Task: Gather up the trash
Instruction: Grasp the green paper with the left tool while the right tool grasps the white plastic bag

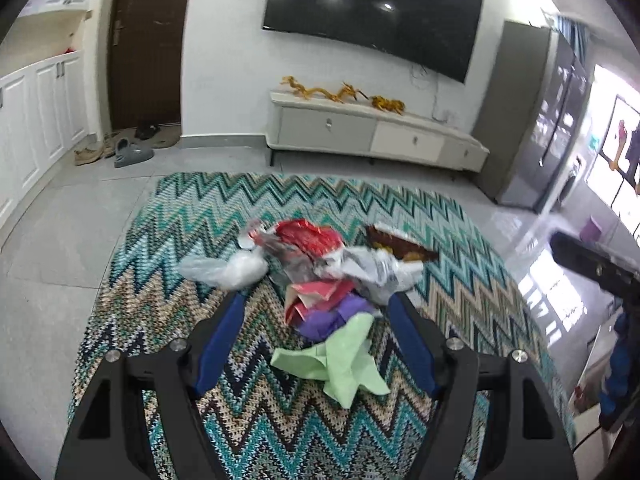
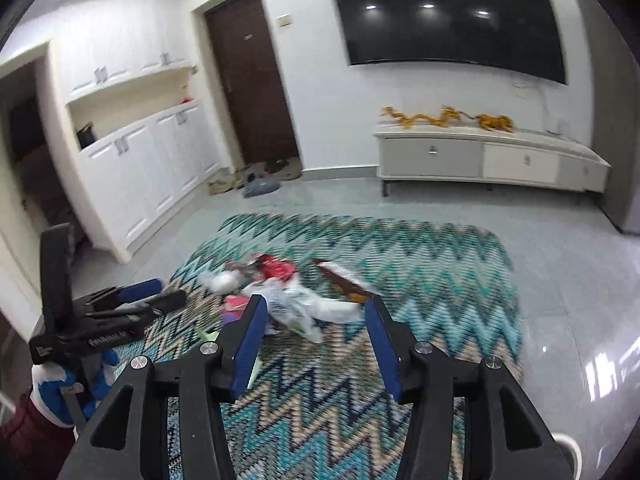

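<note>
A heap of trash lies on a zigzag rug (image 1: 192, 220): a red foil wrapper (image 1: 308, 240), a clear plastic bag (image 1: 228, 270), crumpled white plastic (image 1: 380, 272), a brown wrapper (image 1: 400, 244), purple paper (image 1: 332, 320) and green paper (image 1: 344, 360). My left gripper (image 1: 316, 298) hovers over the near side of the heap, open, its blue fingers (image 1: 218, 344) wide on either side of the purple and green papers without pressing them. My right gripper (image 2: 316, 302) is open too, above the rug, with the white plastic (image 2: 304, 304) showing beyond its tips. The left gripper (image 2: 152, 296) appears at its left.
A low TV cabinet (image 1: 360, 132) with gold dragon figures stands against the far wall under a wall TV. Shoes (image 1: 128, 152) lie by the brown door. White cupboards (image 1: 40, 120) line the left wall. Glossy tiled floor surrounds the rug. A gloved hand (image 2: 52, 392) holds the left gripper.
</note>
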Tool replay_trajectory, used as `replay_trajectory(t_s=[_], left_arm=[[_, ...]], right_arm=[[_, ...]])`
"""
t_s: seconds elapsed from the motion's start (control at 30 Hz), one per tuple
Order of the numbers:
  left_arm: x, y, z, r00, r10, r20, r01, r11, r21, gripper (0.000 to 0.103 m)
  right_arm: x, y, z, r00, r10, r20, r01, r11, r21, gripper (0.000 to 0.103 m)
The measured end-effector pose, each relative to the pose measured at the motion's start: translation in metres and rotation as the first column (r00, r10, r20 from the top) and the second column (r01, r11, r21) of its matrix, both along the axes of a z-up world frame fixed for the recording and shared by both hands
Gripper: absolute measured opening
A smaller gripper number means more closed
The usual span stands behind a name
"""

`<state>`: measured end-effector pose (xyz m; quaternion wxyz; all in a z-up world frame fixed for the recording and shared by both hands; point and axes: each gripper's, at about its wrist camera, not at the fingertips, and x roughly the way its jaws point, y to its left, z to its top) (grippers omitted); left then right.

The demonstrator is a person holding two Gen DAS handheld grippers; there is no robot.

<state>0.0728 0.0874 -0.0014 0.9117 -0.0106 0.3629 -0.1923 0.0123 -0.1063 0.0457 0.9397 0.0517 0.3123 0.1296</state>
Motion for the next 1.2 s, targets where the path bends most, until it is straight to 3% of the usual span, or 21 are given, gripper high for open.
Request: replay_trajectory(t_s=[0.23,0.47,0.77,1.2], left_arm=[[0.008,-0.004,-0.028,0.997,-0.063,-0.051,0.064,0.998,0.017,0.073],[0.014,-0.008,-0.053,0.991,-0.101,-0.084,0.102,0.995,0.008,0.073],[0.017,-0.002,-0.082,0.983,-0.112,-0.147,0.1,0.991,-0.086,0.072],[0.019,0.008,-0.084,0.982,-0.103,-0.156,0.085,0.989,-0.119,0.053]], right_arm=[[0.029,0.024,-0.024,0.996,0.08,-0.041,-0.082,0.995,-0.057,0.048],[0.067,0.022,-0.07,0.988,0.096,-0.124,-0.107,0.991,-0.086,0.048],[0.109,0.007,-0.096,0.983,0.124,-0.138,-0.131,0.991,-0.038,0.047],[0.142,0.023,-0.126,0.955,0.245,-0.167,-0.252,0.968,-0.019,0.047]])
